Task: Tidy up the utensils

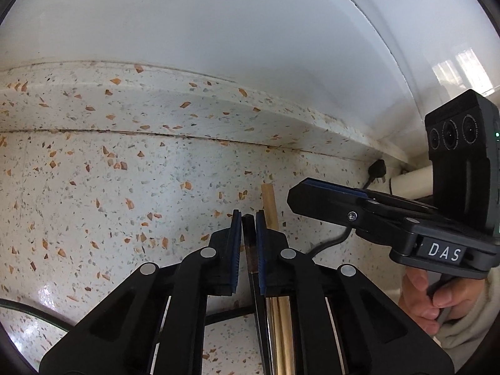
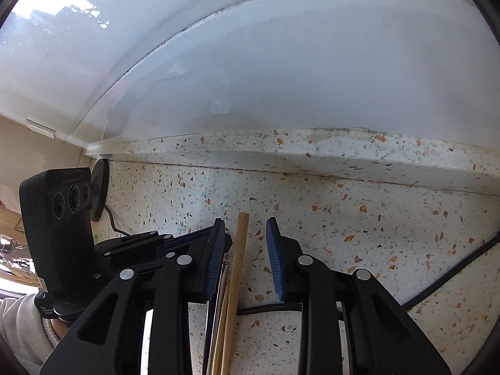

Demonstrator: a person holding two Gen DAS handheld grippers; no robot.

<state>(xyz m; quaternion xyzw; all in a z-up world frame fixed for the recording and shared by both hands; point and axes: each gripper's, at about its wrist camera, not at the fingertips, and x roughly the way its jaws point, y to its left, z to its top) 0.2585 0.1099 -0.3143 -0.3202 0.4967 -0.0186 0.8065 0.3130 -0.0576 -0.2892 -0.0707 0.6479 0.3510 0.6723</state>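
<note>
In the left wrist view my left gripper [image 1: 249, 218] is shut on a thin dark chopstick [image 1: 249, 247] that stands between its blue pads. A pale wooden chopstick [image 1: 269, 203] rises just right of its right finger. My right gripper [image 1: 300, 192] reaches in from the right, seen side-on, a hand [image 1: 428, 297] on its handle. In the right wrist view my right gripper [image 2: 245, 237] is open. The wooden chopstick [image 2: 241, 243] stands in the gap close to the left pad, clear of the right pad. More pale and dark sticks [image 2: 220, 322] bunch below it.
A speckled terrazzo counter [image 2: 359, 234] runs to a raised ledge [image 2: 312, 153] under a white wall. A black cable [image 2: 453, 278] crosses at the right. A black round plug [image 2: 101, 187] sits in the left corner. A white pipe [image 1: 412, 181] lies behind the right gripper.
</note>
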